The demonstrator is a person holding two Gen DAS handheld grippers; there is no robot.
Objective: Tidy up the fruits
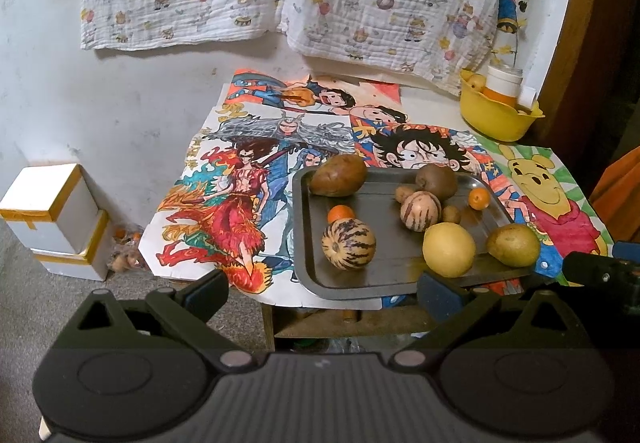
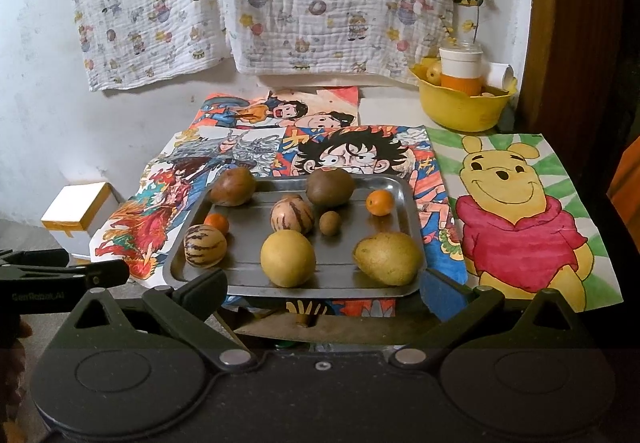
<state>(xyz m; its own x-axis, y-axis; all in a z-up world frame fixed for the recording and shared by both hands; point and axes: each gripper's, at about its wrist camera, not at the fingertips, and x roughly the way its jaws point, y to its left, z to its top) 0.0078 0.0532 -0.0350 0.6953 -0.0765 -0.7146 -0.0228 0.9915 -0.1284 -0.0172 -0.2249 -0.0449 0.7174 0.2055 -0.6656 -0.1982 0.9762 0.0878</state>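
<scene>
A metal tray (image 1: 384,275) (image 2: 256,281) on the small table holds several fruits: two striped melons (image 1: 349,246) (image 2: 205,245), a round yellow fruit (image 1: 449,249) (image 2: 287,258), a yellow-green pear (image 1: 513,244) (image 2: 388,258), brown fruits (image 1: 339,175) (image 2: 233,186), small oranges (image 1: 479,198) (image 2: 380,202). My left gripper (image 1: 324,293) is open and empty, in front of the tray's near edge. My right gripper (image 2: 324,291) is open and empty, also before the tray's near edge.
A yellow bowl (image 1: 494,119) (image 2: 460,109) with a white-orange cup and small fruits stands at the back right. Cartoon drawings (image 2: 520,219) cover the table. White boxes (image 1: 52,211) sit on the floor at the left. A cloth hangs on the wall.
</scene>
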